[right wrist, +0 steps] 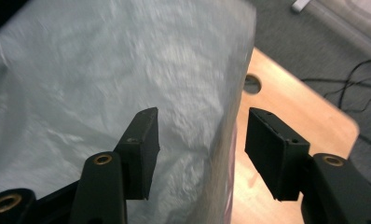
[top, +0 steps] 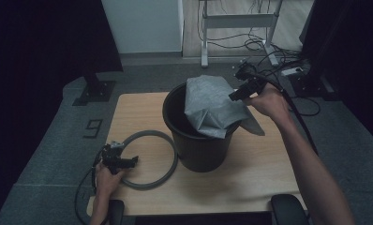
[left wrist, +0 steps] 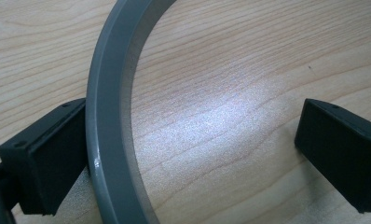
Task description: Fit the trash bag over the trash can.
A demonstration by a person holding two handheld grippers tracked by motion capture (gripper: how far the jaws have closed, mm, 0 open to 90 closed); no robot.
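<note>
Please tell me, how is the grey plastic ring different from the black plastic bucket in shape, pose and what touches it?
The grey plastic ring is a thin flat hoop lying on the wooden table; the black plastic bucket is a deep round container standing upright. The ring lies between the open jaws of the left gripper; the bucket carries a crumpled grey plastic bag, with the right gripper at it. Both are round and rest on the table.
</note>
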